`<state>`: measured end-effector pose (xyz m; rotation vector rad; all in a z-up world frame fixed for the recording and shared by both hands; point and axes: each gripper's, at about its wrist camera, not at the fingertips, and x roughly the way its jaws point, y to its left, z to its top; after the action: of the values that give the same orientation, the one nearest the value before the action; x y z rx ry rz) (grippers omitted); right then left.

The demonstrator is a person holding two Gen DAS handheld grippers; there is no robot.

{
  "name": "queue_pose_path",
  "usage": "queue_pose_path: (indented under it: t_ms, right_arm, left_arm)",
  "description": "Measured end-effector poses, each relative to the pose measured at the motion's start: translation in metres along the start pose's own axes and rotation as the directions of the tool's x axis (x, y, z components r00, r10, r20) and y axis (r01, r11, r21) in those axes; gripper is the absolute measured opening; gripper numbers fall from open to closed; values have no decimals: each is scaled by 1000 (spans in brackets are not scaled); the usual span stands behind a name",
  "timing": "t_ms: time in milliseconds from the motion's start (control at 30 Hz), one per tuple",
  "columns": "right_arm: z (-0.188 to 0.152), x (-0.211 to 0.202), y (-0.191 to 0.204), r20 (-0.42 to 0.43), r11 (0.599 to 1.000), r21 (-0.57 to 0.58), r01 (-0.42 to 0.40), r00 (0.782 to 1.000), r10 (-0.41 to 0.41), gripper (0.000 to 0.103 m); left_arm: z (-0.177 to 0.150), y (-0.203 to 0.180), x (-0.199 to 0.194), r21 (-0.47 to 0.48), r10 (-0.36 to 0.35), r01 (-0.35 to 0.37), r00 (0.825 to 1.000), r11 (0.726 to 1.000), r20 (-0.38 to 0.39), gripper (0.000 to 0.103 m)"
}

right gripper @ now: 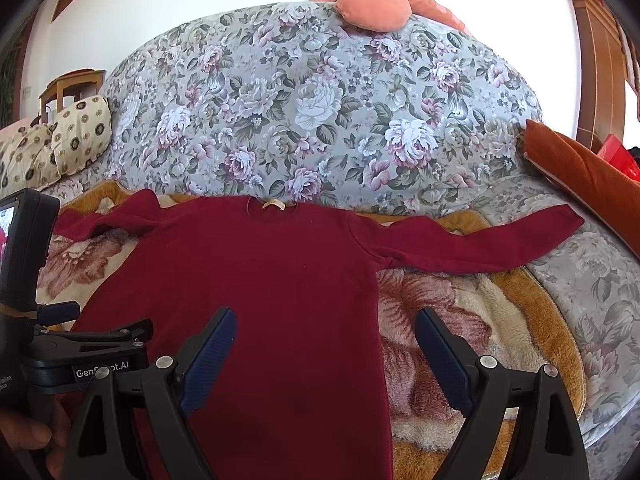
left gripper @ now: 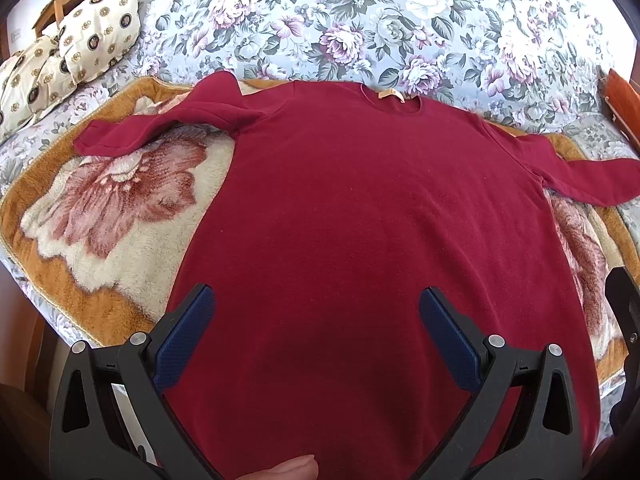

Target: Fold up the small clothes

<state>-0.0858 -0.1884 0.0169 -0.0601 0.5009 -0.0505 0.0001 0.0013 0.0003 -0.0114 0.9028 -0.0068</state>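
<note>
Sweater (left gripper: 352,216) flat on blanket (left gripper: 120,216) | under left tool (left gripper: 316,340), jaws spread | right tool (right gripper: 324,356) spread, empty

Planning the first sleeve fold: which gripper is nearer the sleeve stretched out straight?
Right. The right gripper hovers over the shirt's hem on that straight sleeve's side; the left gripper hovers over the hem's other side.

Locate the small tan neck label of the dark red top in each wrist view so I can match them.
Left wrist view: the neck label sits inside the collar of the dark red top, upper centre, just right of the middle.
Right wrist view: the neck label sits at the collar, left of centre, about mid-height.
Shared landmark: the cream pillow with round medallions, at the left in both.
</note>
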Motion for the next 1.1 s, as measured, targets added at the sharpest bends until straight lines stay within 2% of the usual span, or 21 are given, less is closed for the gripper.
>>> queue_pose_path:
  t_ms: [1100]
  right_arm:
    - [0,0,-1,-1,1000,1,-1,1000,1,89]
  left_arm:
    - [-5,-4,1,-4,-4,4,1000,1000,-4,102]
